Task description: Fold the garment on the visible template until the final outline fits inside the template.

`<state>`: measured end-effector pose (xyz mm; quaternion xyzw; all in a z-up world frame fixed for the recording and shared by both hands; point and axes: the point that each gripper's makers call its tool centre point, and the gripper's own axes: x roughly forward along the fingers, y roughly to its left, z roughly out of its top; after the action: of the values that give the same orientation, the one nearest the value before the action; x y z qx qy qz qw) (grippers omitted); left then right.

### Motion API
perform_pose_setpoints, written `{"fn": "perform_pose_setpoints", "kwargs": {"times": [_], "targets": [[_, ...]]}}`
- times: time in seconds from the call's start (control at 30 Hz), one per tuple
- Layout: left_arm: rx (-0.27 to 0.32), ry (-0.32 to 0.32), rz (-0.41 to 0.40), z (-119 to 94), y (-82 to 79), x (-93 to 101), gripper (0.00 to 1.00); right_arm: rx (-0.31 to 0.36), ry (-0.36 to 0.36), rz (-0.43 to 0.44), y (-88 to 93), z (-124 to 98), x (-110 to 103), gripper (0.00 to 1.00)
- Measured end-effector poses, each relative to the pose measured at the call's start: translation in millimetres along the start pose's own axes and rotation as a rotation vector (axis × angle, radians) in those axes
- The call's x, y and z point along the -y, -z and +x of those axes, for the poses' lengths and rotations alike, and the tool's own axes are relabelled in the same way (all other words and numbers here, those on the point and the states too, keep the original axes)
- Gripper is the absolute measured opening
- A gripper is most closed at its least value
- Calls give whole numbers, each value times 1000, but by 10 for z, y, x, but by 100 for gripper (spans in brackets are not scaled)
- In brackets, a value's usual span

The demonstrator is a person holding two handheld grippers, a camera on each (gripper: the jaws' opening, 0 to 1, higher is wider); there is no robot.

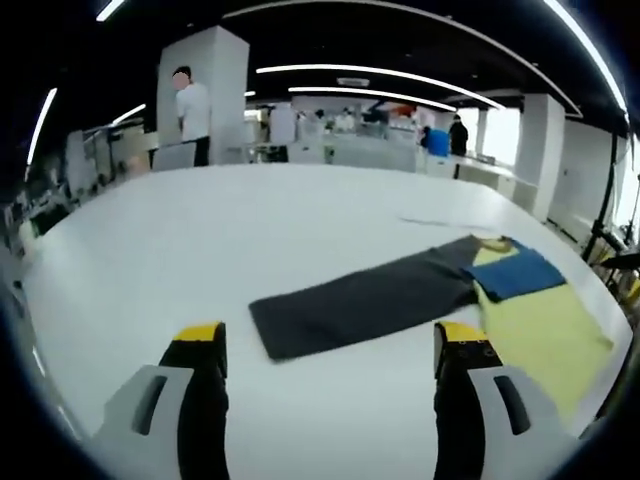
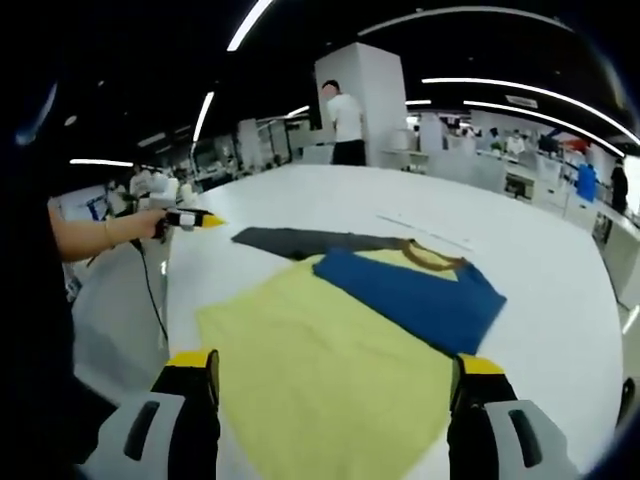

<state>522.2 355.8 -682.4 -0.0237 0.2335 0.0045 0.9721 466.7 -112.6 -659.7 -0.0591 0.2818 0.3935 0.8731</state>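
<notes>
Yellow cloth spreads flat across the white counter [image 2: 560, 290]: a soft, thin template sheet [image 2: 330, 380] with the garment [image 2: 410, 290] lying partly over its far end. The garment (a shirt, judging by the tan-ribbed collar at its far edge) shows a blue body and a long dark grey part [image 1: 360, 305] that trails off the yellow sheet onto bare counter toward the left tongs. In the left gripper view the left tongs [image 1: 330, 360] hover over the counter with jaws parted and nothing between them, just short of the grey part's free end. In the right gripper view the right tongs [image 2: 335, 385] stand open too, empty, above the near edge of the template.

Everything here looks light and limp. The fabric will likely drape, sag and bunch when lifted, and the smooth counter may let it slide when tugged. A sensible hold seems to be the grey part's outer corners or end hem, pinched thin, so the length can be carried back over the blue body. Tugging hard could drag the template askew. People stand at desks beyond the counter's far edge.
</notes>
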Motion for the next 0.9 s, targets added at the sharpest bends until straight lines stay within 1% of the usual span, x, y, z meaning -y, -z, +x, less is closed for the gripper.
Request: {"fn": "perform_pose_setpoints", "kwargs": {"times": [0.1,0.13,0.27,0.4,0.53,0.63,0.67,0.7,0.77,0.9], "targets": [[-3,-25,-5,46,15,-69,75,8,15,8,-16,-31,25,95],[-13,-41,-4,69,41,-106,73,11,19,11,-19,-38,32,95],[-21,-50,-12,153,98,-176,63,13,38,18,-16,-52,48,93],[-18,-63,-52,223,133,-237,57,13,42,34,10,-38,17,92],[-33,-90,-54,299,186,-303,49,11,50,47,28,-35,17,91],[-38,-101,-63,334,217,-328,49,20,54,56,10,-40,22,91],[-29,-107,-84,346,224,-338,48,22,54,55,-1,-42,20,91],[-20,-110,-104,355,226,-340,47,25,54,54,-9,-42,21,91],[-22,-122,-119,377,260,-371,42,30,56,57,-26,-41,23,91],[-59,-137,-106,433,361,-389,39,36,60,55,-44,-28,15,92]]}}
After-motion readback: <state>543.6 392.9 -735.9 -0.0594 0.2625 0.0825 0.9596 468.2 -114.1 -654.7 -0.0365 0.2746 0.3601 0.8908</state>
